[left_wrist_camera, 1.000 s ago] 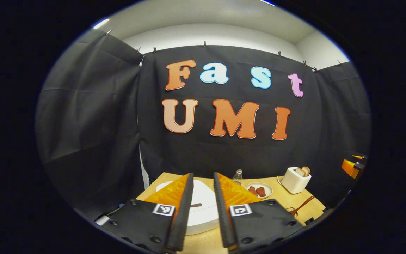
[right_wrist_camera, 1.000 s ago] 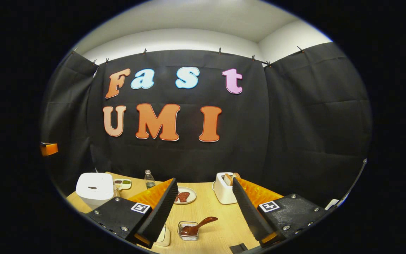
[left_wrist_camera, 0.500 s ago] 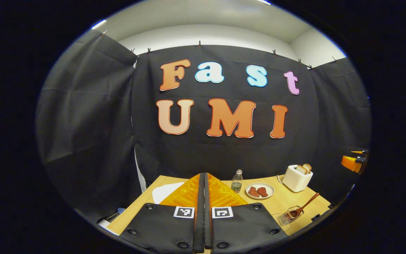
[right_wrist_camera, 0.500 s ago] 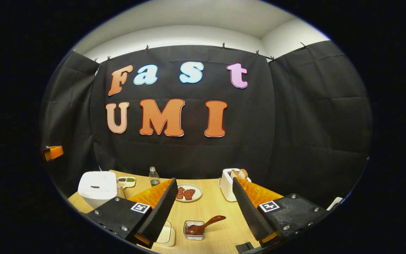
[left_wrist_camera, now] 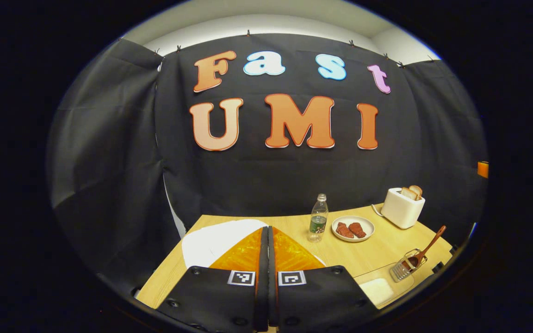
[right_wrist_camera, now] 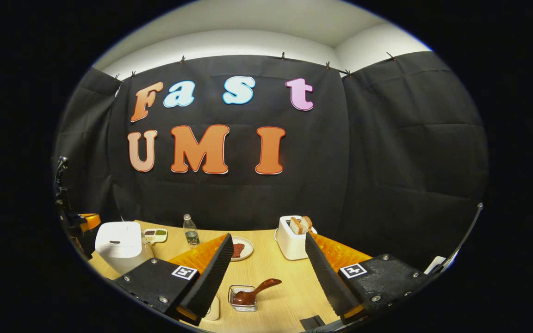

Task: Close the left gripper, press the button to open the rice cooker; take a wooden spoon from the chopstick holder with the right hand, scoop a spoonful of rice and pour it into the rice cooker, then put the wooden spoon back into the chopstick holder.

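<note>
Cooker (right_wrist_camera: 119,240) lid down, far left on table (right_wrist_camera: 271,268) | left gripper (left_wrist_camera: 268,236) fingers pressed together above it, holding nothing | right gripper (right_wrist_camera: 266,259) wide, spoon (right_wrist_camera: 252,292) in holder (right_wrist_camera: 243,298) between fingers

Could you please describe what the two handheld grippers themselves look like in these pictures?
The left gripper has two long wedge-shaped fingers on black plates with round screw heads, each plate bearing a small square black-and-white marker. The right gripper is built the same: black screwed plates, one square marker per side, and ribbed inner faces on its fingers.
</note>
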Tool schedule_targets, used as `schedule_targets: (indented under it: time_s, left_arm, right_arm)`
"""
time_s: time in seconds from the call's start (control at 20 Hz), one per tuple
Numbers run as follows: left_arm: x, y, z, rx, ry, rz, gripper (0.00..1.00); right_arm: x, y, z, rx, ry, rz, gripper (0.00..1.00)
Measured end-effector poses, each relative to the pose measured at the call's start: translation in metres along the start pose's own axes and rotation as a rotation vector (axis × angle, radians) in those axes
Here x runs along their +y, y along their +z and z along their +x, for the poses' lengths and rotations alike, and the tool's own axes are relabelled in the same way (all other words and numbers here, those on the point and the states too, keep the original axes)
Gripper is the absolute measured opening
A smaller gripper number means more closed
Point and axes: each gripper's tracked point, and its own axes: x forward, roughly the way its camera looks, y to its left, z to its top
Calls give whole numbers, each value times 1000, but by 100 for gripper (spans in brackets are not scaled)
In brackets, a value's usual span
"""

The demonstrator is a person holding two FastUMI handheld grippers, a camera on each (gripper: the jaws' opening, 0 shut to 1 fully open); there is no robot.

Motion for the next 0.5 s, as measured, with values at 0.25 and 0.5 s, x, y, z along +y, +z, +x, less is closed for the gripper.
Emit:
schedule_targets:
  time_s: [0.25, 0.5]
  left_arm:
    - [-2, -38, 20, 82, 0, -2, 5]
    - [-4, -71, 30, 153, -2, 6, 5]
  right_arm:
    - [-15, -7, -1, 18, -35, -13, 96]
    - [-25, -15, -2, 34, -61, -22, 96]
